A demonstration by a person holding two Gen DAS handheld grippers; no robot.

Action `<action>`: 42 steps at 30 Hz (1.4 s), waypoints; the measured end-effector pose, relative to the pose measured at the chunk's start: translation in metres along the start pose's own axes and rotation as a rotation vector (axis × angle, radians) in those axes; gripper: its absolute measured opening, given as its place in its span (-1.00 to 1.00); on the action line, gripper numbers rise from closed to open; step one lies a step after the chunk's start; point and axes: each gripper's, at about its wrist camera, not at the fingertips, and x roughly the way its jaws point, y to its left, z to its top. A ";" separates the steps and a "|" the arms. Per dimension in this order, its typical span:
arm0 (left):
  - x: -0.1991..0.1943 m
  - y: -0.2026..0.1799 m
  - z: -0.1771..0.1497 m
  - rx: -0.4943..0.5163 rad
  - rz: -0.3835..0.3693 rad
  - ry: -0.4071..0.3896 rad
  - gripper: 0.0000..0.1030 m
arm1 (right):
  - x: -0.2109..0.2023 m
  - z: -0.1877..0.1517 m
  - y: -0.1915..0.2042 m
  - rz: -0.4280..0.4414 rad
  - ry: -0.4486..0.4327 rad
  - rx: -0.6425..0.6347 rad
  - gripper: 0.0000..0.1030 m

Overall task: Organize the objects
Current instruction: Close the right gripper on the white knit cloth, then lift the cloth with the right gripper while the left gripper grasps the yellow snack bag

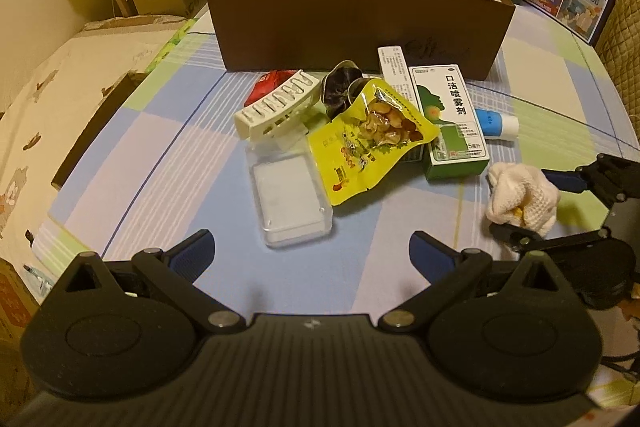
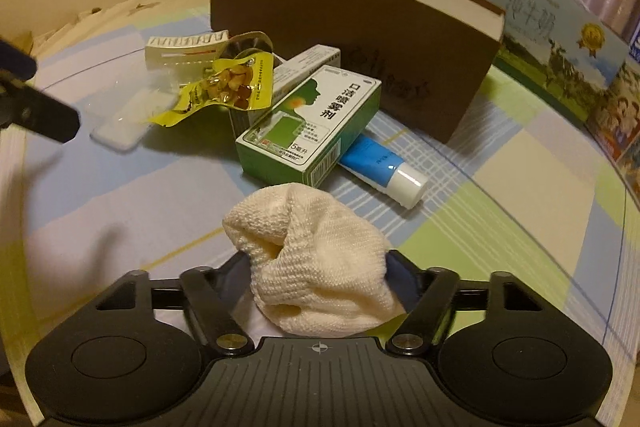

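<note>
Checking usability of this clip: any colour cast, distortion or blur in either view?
Left wrist: warm yellow cast, fisheye bends the brown box; items sharp. Right wrist: same cast, box curves strongly; the cloth in the right gripper is sharp, milk carton soft.

A large brown box (image 1: 360, 27) with a white inside stands open at the upper centre. Before it lies a cluster: a white ribbed clip (image 1: 276, 105), a clear plastic case (image 1: 290, 199), a yellow snack pouch (image 1: 368, 139), a green and white carton (image 1: 450, 119), and a blue tube (image 1: 496, 123). A bunched cream cloth (image 2: 316, 267) sits at lower centre of the right wrist view, pinched between gripper fingers.
</note>
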 end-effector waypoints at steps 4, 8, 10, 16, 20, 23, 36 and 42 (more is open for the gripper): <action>0.006 -0.004 0.001 0.022 0.007 -0.005 0.98 | -0.010 -0.002 -0.005 0.022 -0.029 0.002 -0.23; 0.012 -0.011 0.003 0.073 0.006 -0.023 0.92 | -0.017 -0.004 -0.021 0.015 -0.018 0.095 -0.27; 0.016 -0.015 0.005 0.107 0.000 -0.036 0.90 | -0.022 -0.007 -0.031 0.014 -0.010 0.150 -0.27; 0.031 -0.026 0.016 0.236 -0.040 -0.085 0.84 | -0.039 -0.020 -0.061 -0.011 0.015 0.318 -0.27; 0.045 -0.029 0.027 0.331 -0.082 -0.101 0.83 | -0.049 -0.031 -0.070 -0.050 0.035 0.397 -0.27; 0.056 -0.030 0.037 0.410 -0.123 -0.103 0.83 | -0.055 -0.034 -0.072 -0.080 0.038 0.444 -0.27; 0.090 -0.027 0.061 0.639 -0.314 -0.087 0.65 | -0.054 -0.025 -0.070 -0.212 0.079 0.653 -0.25; 0.101 -0.025 0.065 0.696 -0.380 -0.078 0.41 | -0.052 -0.021 -0.062 -0.265 0.087 0.691 -0.25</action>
